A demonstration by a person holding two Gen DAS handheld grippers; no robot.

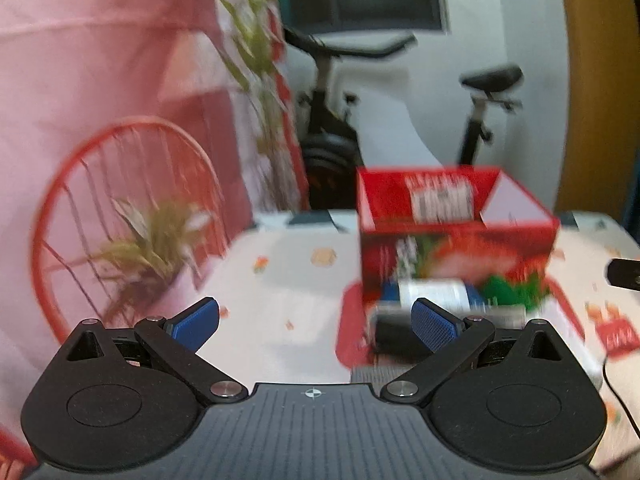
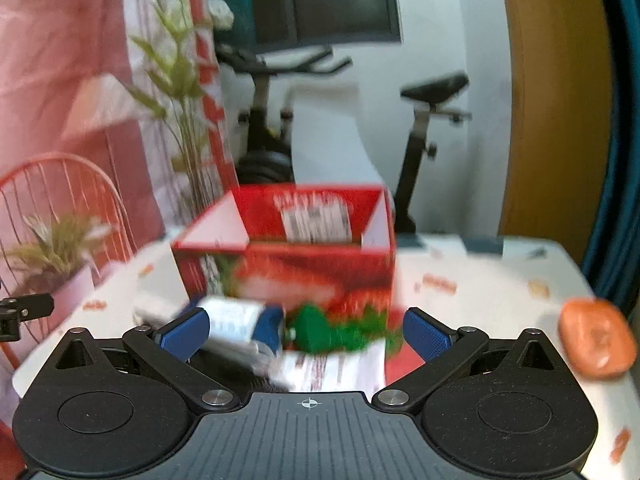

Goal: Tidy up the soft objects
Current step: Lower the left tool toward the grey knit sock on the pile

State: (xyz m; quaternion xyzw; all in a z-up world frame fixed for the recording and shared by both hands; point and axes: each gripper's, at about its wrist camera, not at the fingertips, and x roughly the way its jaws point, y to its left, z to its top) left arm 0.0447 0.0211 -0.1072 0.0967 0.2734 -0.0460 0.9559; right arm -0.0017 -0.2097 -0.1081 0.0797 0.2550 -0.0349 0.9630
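Observation:
A red cardboard box [image 1: 456, 248] [image 2: 288, 268] stands open-topped on the white patterned table. In front of it lie a blue-and-white packet [image 1: 434, 294] [image 2: 240, 320], a green soft item [image 1: 508, 290] [image 2: 320, 330] and a white pack [image 2: 332, 368], all blurred. An orange soft item [image 2: 596, 338] lies at the right table edge. My left gripper [image 1: 316, 322] is open, above the table left of the pile. My right gripper [image 2: 306, 334] is open over the pile, nothing between its fingers.
A red wire chair [image 1: 120, 216] and a potted plant [image 1: 156, 240] [image 2: 60, 256] stand at the table's left. An exercise bike [image 1: 332, 120] [image 2: 264, 120] and a wooden door [image 2: 556, 100] are behind. The other gripper's tip [image 1: 624, 274] [image 2: 24, 308] shows at each frame's edge.

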